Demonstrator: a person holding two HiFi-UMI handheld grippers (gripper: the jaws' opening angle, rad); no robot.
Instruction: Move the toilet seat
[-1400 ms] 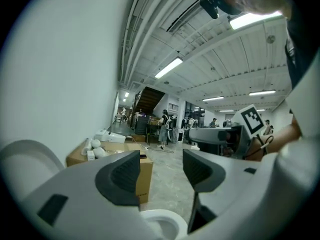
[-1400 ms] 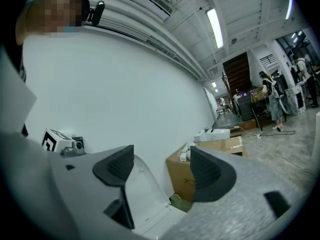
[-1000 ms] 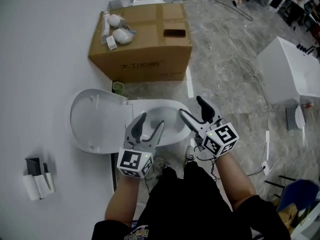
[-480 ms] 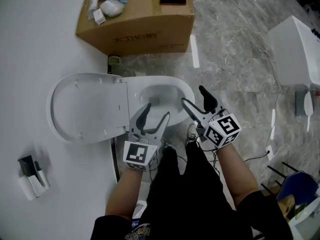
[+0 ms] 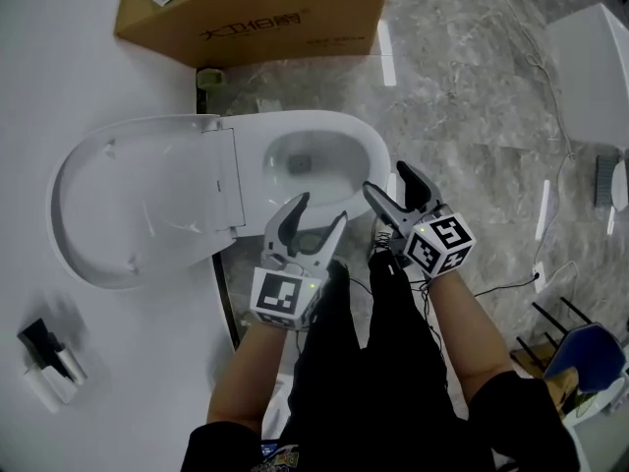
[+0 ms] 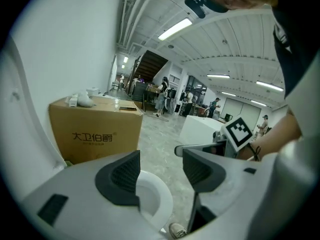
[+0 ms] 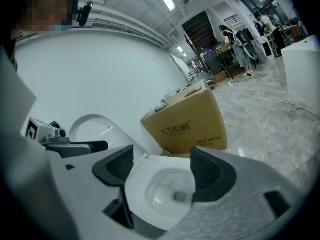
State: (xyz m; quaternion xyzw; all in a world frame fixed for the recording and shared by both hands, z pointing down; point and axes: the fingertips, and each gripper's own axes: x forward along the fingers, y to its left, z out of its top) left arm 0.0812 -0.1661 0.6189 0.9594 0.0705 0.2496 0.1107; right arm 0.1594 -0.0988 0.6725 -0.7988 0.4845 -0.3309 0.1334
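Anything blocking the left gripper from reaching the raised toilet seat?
Nothing visible does. The left gripper, jaws apart, hangs beside the bowl, and only open air lies between it and the toilet seat.

i'm looking steeply down from the head camera over the toilet bowl [image 5: 324,165], the left gripper [image 5: 320,209] and the right gripper [image 5: 386,178]. the left gripper's camera is facing low toward the cardboard box [image 6: 95,134]; the right's is sitting close above the bowl, also catching that box.
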